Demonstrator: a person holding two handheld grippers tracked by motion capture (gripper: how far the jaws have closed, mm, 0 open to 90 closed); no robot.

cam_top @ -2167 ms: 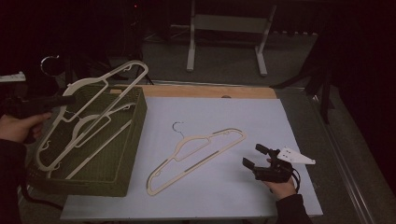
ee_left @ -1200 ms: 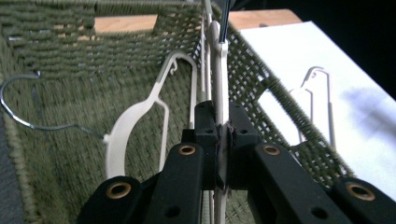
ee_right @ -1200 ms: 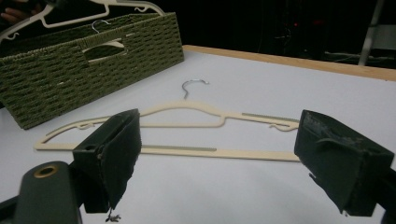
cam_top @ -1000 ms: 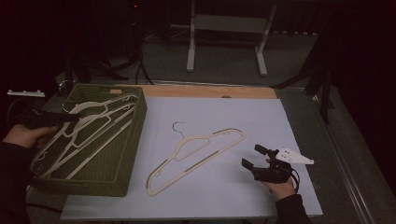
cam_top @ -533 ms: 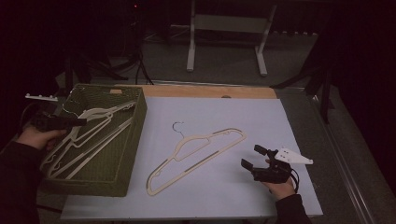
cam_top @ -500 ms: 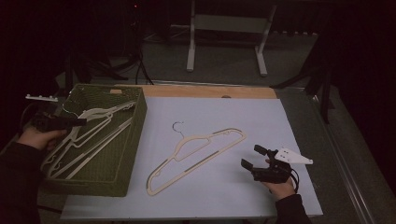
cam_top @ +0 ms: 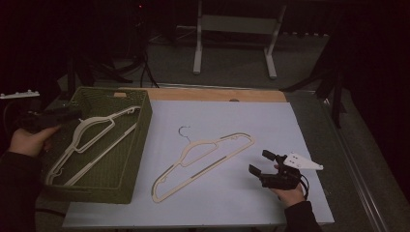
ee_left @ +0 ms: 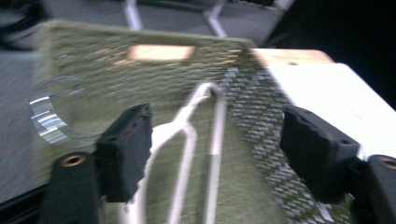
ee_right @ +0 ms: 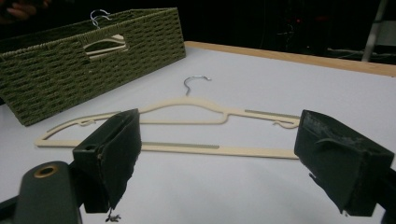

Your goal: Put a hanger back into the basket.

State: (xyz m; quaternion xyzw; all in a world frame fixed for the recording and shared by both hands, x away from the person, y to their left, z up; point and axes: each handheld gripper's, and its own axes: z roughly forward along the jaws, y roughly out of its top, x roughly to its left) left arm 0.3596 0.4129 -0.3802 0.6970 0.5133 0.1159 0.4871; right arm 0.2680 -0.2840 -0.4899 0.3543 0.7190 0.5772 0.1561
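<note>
Cream hanger (cam_top: 205,157) lies flat on white table sheet (cam_top: 261,121), nothing blocking it. Green woven basket (cam_top: 128,159) holds cream hangers (cam_top: 92,140). Left gripper (cam_top: 58,116) jaws just opened, released, empty; right gripper (cam_top: 263,164) open, empty.

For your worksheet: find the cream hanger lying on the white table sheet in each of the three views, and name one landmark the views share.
High view: hanger on the sheet, centre, lying diagonally, between basket and right gripper.
Left gripper view: not this hanger; another lies in the basket there.
Right gripper view: hanger on the sheet across the middle, beyond the open jaws.
Shared landmark: green woven basket.
</note>
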